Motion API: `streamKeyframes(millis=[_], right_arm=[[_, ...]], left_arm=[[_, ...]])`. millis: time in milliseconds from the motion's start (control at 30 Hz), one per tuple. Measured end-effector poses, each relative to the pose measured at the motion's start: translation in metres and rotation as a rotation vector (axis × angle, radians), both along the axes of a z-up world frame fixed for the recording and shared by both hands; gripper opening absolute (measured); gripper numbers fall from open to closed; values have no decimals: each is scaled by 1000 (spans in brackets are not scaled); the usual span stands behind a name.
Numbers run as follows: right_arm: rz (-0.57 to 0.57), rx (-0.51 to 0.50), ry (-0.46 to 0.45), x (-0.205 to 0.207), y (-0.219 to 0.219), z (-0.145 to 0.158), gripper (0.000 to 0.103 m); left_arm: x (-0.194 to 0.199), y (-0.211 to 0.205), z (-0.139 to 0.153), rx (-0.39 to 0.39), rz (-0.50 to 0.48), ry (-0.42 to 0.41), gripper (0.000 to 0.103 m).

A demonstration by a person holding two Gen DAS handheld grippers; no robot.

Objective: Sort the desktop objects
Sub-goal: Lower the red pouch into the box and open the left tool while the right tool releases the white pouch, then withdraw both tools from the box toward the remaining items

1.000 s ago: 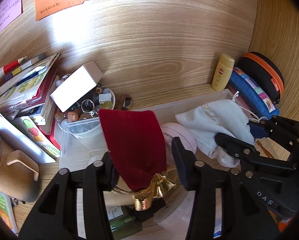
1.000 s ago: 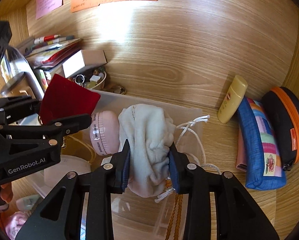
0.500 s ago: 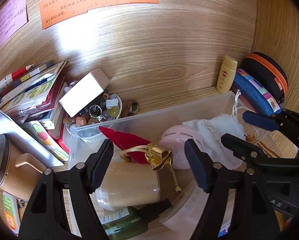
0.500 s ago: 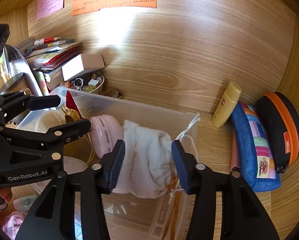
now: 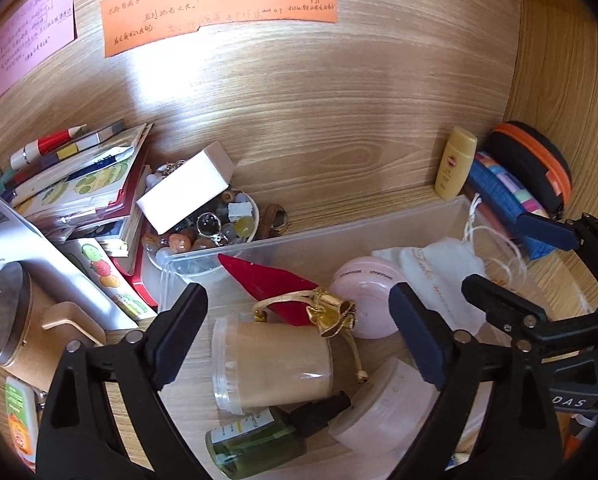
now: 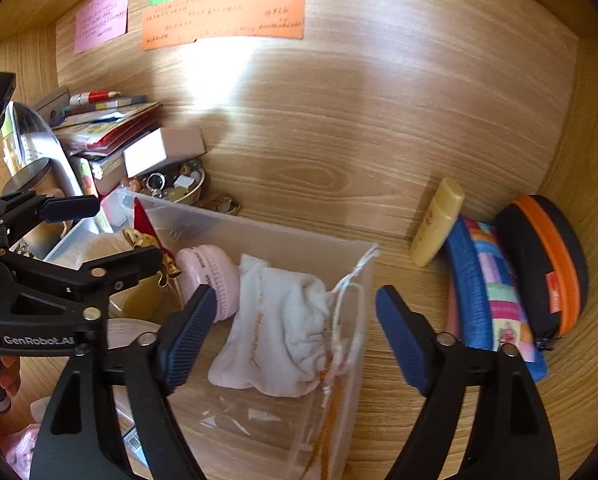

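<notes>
Both tools stand wide apart and hold nothing. The left tool (image 5: 299, 336) hangs over the clear bin (image 5: 379, 226) on the table (image 6: 419, 420), its fingers to either side of a tan jar (image 5: 273, 364) lying on its side. Just behind the jar lies the red pouch (image 5: 271, 280) with its gold tie (image 5: 331, 314), and beside that a pink round case (image 5: 365, 290). A green bottle (image 5: 255, 446) and a pale pink jar (image 5: 383, 408) lie at the near end of the bin. The right tool (image 6: 291, 328) is over the other end, with the white pouch (image 6: 283, 328) lying between its fingers, touching the pink case; its cord (image 6: 353, 276) drapes over the bin wall. Outside the bin, a yellow bottle (image 6: 437, 222), a blue case (image 6: 495, 300) and a black case (image 6: 547, 260) sit by the right wall. To the left are a bowl of beads (image 5: 215, 228) with a white box (image 5: 185, 192) across it, and a stack of books (image 5: 79, 188).
</notes>
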State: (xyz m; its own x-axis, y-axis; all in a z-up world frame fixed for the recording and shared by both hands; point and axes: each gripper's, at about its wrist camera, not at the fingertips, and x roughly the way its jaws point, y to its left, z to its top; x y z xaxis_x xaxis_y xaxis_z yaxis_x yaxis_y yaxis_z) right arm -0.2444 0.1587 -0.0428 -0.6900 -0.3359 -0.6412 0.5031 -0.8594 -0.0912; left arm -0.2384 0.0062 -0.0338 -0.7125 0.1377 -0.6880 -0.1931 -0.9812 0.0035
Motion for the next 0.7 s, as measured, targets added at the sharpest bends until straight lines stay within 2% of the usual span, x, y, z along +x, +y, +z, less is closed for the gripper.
streamKeyframes(millis=[367,500,700], right_arm=[[-43,39,100,31,29,33,87],[-59,46,121,42,42,37,88],[-72,33,104,56,57,30,88]], left_arm=[[17,-4,19,55,-28,8,95],[32,-5,26,49,-25,30,98],[59,-5,28,16,-23,45,99]])
